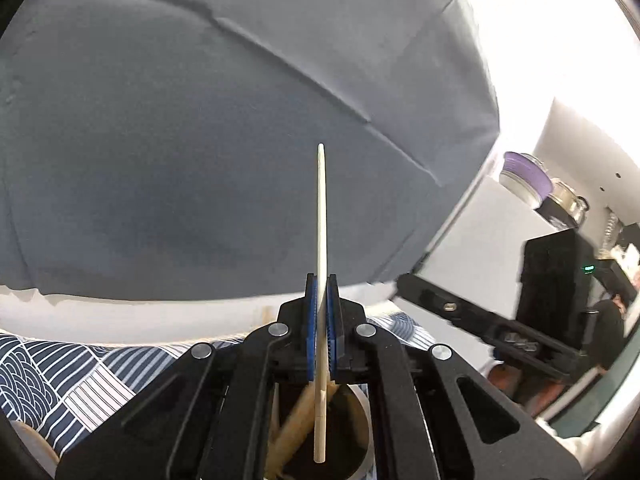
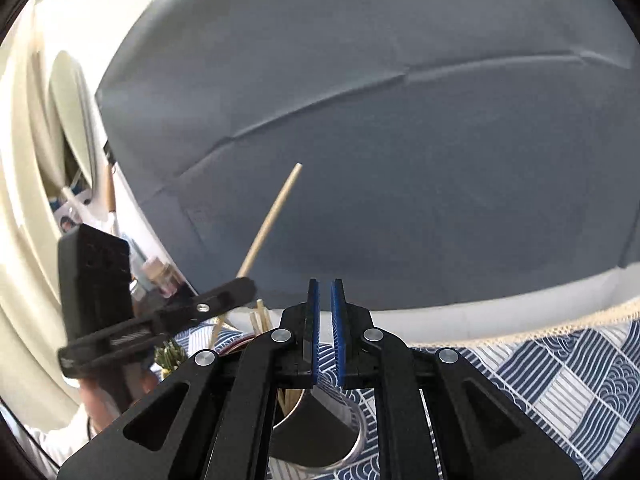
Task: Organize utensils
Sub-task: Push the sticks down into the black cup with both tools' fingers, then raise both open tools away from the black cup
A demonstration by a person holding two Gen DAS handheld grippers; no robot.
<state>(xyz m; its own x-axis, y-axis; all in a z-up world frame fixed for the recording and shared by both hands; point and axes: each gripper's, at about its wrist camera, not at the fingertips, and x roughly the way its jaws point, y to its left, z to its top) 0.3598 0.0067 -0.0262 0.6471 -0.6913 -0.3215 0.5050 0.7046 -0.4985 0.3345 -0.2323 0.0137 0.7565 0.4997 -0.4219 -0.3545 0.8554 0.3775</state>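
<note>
Holding one chopstick [image 1: 321,216] upright in our left tongs [image 1: 321,300], clamped tight, directly above the cup [image 1: 360,432] of sticks [image 1: 294,420] beneath. Right tongs [image 2: 325,320]: pinched nearly closed on nothing, cup [image 2: 352,450] below them. Several sticks stowed; this one remains, we judge.

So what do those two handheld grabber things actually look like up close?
Both match: the left gripper and right gripper have matte black angular linkage arms with round silver pivot bolts, ending in two flat fingers faced with ribbed blue pads. A white sleeve shows behind.
</note>
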